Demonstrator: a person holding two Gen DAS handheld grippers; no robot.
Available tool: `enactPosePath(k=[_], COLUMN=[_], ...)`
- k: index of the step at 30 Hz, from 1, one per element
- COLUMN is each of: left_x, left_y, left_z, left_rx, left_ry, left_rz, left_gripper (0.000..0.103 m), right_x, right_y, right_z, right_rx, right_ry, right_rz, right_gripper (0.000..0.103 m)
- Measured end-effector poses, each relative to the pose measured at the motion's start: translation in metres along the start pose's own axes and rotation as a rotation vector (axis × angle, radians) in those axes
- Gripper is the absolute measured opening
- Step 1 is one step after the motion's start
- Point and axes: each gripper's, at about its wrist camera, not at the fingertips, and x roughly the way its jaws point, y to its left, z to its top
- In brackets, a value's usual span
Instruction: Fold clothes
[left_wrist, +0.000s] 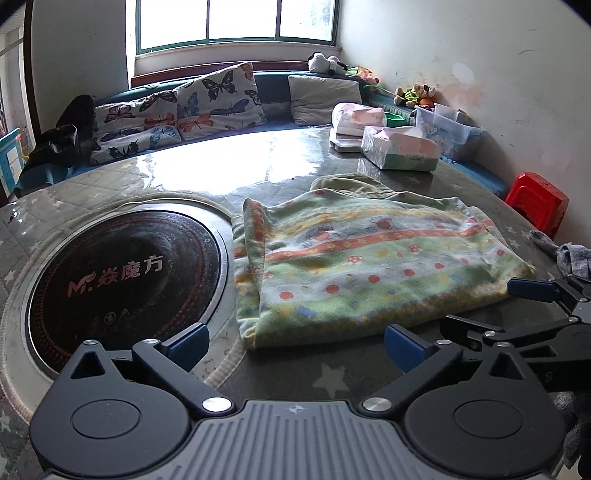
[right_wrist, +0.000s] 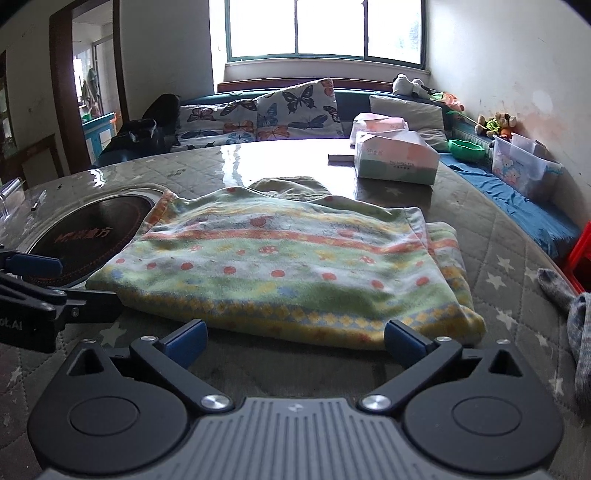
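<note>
A folded fleece garment (left_wrist: 369, 258) (right_wrist: 280, 266), striped green, orange and yellow with red dots, lies flat on the quilted table (left_wrist: 325, 380). In its own view, my left gripper (left_wrist: 295, 345) is open at the garment's near left corner, with nothing between its blue pads. My right gripper (right_wrist: 295, 339) is open at the near edge of the garment, pads clear of the cloth. Each gripper also shows in the other's view: the right gripper (left_wrist: 517, 302) at the right border, the left gripper (right_wrist: 55, 284) at the left border.
A round black cooktop (left_wrist: 122, 266) (right_wrist: 92, 229) is set into the table left of the garment. Tissue packs (left_wrist: 399, 147) (right_wrist: 395, 158) stand behind it. A grey sock (left_wrist: 569, 254) (right_wrist: 576, 314) lies at the right. A red stool (left_wrist: 535, 203) stands beside the table.
</note>
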Motion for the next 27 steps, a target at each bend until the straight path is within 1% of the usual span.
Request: enactPosePath(k=[6,10,22,27], left_x=[-0.007,-0.013,-0.033,-0.039], left_y=[-0.002,-0.003,-0.006,-0.007], left_z=[-0.006,-0.012,-0.028,-0.036], left_rx=[-0.002,-0.002,0.007,0.016], left_ry=[0.000,-0.004,-0.027,-0.032], left_rz=[0.003,0.002,-0.003,-0.006], left_gripper=[0.103,0.103,0.103,0.103], right_x=[-0.008,-0.013,-0.034,-0.038], right_y=[0.002,0.006,0.021,0.027], right_z=[-0.006,-0.012,-0.022,-0.028], right_rx=[0.013,0.005,0.024,0.024], right_ry=[-0.008,-0.010,-0.046,-0.046], right_rz=[-0.010,-0.034,-0.008,-0.001], right_gripper=[0.103,0.103,0.103,0.103])
